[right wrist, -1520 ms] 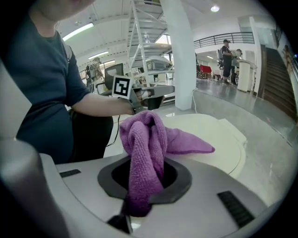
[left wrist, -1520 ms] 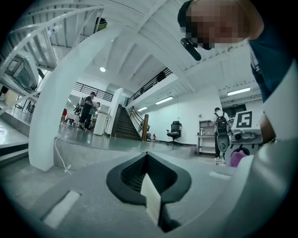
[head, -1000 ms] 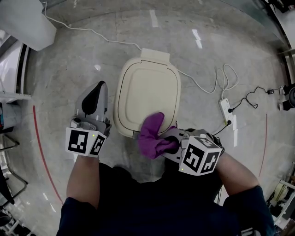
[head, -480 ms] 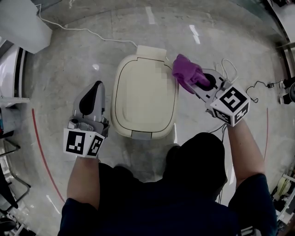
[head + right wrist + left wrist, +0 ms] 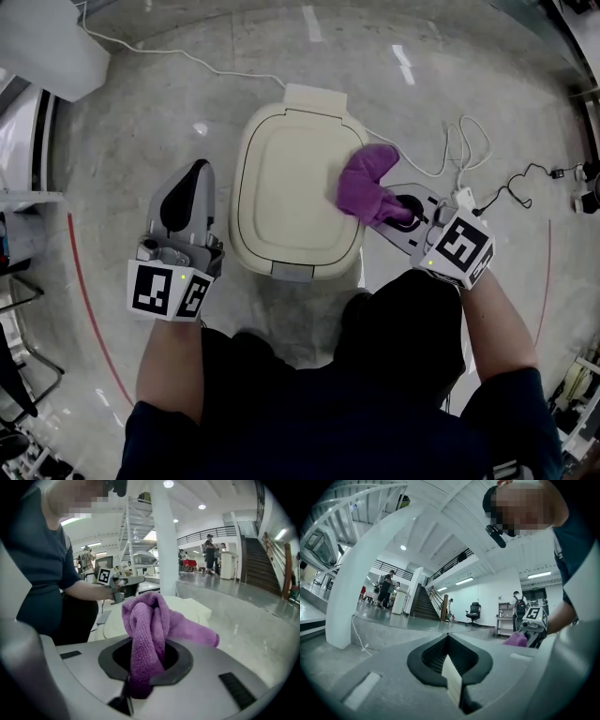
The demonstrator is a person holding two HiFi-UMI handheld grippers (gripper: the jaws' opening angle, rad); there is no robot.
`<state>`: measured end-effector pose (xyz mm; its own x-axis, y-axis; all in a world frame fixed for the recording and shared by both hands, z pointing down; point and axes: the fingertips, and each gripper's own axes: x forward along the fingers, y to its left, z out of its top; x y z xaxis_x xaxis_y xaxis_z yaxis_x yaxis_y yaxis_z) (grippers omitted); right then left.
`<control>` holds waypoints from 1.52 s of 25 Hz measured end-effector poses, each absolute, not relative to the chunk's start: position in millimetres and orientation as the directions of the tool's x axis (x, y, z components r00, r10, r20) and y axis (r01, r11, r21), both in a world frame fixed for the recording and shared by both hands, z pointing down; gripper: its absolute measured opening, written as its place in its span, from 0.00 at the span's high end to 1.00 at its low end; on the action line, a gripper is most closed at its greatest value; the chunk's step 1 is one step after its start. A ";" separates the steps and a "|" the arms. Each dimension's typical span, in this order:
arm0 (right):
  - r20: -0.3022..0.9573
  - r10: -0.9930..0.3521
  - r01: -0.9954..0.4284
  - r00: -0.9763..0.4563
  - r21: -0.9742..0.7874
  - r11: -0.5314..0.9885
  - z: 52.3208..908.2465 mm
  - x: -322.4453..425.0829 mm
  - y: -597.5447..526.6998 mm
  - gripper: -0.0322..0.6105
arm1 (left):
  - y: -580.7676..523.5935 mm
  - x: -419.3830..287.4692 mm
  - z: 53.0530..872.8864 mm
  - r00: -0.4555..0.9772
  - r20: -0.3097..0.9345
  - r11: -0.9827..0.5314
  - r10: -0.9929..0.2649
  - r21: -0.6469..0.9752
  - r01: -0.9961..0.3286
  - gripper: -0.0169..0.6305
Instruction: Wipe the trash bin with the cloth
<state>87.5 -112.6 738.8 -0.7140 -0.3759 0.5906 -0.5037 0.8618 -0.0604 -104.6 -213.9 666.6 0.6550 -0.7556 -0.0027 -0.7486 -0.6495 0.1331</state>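
A cream trash bin [image 5: 295, 192] with its lid closed stands on the grey floor. My right gripper [image 5: 392, 213] is shut on a purple cloth [image 5: 367, 185], which lies against the lid's right edge. In the right gripper view the purple cloth [image 5: 150, 630] bunches up from between the jaws, with the bin lid [image 5: 187, 609] just behind it. My left gripper [image 5: 187, 194] hovers to the left of the bin, shut with nothing in it. Its closed jaws show in the left gripper view, left gripper [image 5: 451, 677].
A white power strip [image 5: 463, 200] and looping cables [image 5: 459, 150] lie on the floor right of the bin. A white cable [image 5: 187, 58] runs along the far floor. A white column base [image 5: 47, 37] stands far left, and a red floor line [image 5: 80, 300] curves at the left.
My right gripper swung the cloth from the bin's front edge up to its far right corner, then came back down to the lid's right edge. The left gripper stayed put.
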 end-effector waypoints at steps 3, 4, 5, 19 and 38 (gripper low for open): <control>0.613 -0.287 -0.414 -0.736 -0.072 0.907 737.5 67.6 -80.3 0.84 | -213.8 -101.8 667.3 0.659 -0.002 -0.653 -0.752 0.133 -0.745 0.98; 0.618 -0.257 -0.385 -0.743 -0.080 0.919 737.1 60.9 -70.3 0.84 | -213.7 -100.3 667.1 0.661 -0.002 -0.655 -0.751 0.132 -0.744 0.98; 0.626 -0.228 -0.352 -0.746 -0.080 0.933 737.0 54.6 -60.5 0.84 | -213.5 -98.6 666.7 0.662 -0.002 -0.657 -0.749 0.131 -0.742 0.98; 0.707 0.071 0.022 -0.704 -0.078 0.997 750.4 -16.4 15.2 0.84 | -210.7 -85.5 658.0 0.669 -0.016 -0.665 -0.743 0.123 -0.736 0.98; 0.319 -0.337 -0.421 -0.886 -0.246 0.873 595.9 19.3 -59.0 0.84 | -161.9 -68.8 570.3 0.657 0.055 -0.633 -0.752 0.218 -0.743 0.98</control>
